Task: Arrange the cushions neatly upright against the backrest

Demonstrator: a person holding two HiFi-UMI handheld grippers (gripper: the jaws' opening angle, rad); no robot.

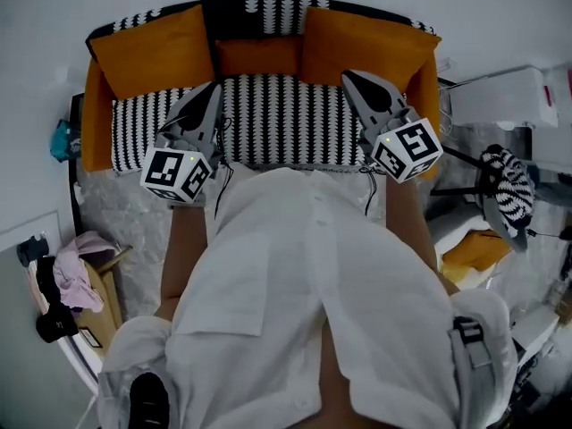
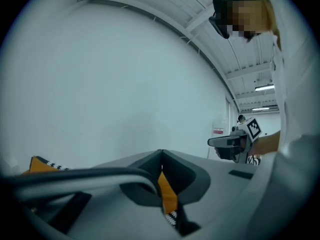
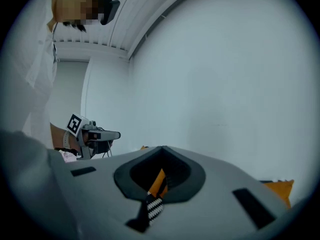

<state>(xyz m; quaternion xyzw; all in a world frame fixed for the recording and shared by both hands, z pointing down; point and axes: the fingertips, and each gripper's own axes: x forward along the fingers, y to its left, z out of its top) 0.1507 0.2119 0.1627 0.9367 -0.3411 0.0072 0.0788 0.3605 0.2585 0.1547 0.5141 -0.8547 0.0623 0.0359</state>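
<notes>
Head view: orange cushions [image 1: 152, 50] upright against the backrest [image 1: 259, 13]. Left gripper [image 1: 214, 88] and right gripper [image 1: 350, 77] hover over the seat [image 1: 277, 119]; jaws pressed together, empty

three orange cushions stand upright against the backrest [image 1: 268, 12] of the sofa [image 1: 268, 119]: large left cushion [image 1: 152, 50] in the left corner, smaller middle cushion [image 1: 257, 57] at mid-back, large right cushion [image 1: 357, 47] in the right corner.

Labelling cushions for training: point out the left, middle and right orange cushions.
left orange cushion [image 1: 152, 50], head view, face centre
middle orange cushion [image 1: 259, 57], head view, face centre
right orange cushion [image 1: 366, 43], head view, face centre
</notes>
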